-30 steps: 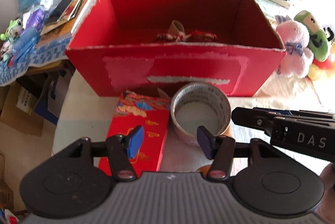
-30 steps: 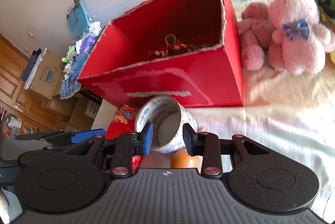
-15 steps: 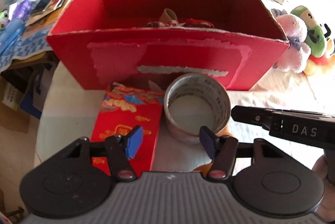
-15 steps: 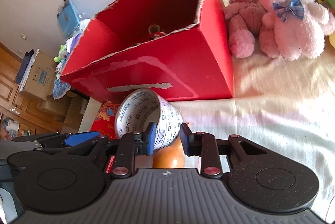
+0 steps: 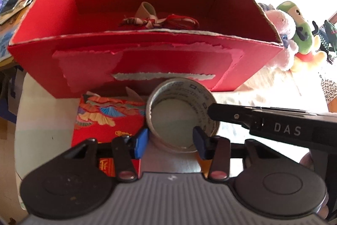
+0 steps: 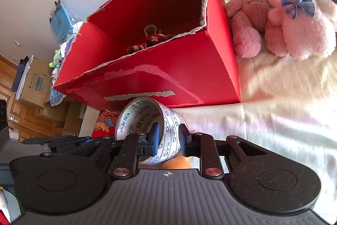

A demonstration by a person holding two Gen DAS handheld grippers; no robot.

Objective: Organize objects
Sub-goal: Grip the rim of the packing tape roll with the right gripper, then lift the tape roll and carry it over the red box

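Right gripper (image 6: 167,137): pinched on the wall of the tape roll (image 6: 147,119), one finger inside the ring, one outside.
Left gripper (image 5: 170,141): jaws spread, straddling the roll's near rim, no visible grip.
Tape roll: just before the red box (image 5: 147,60), beside the red packet (image 5: 105,119).

both grippers are built the same: black arms, blue pads (image 5: 140,141), silver screws (image 6: 118,171), ribbed grey body, "das" printed white on one.
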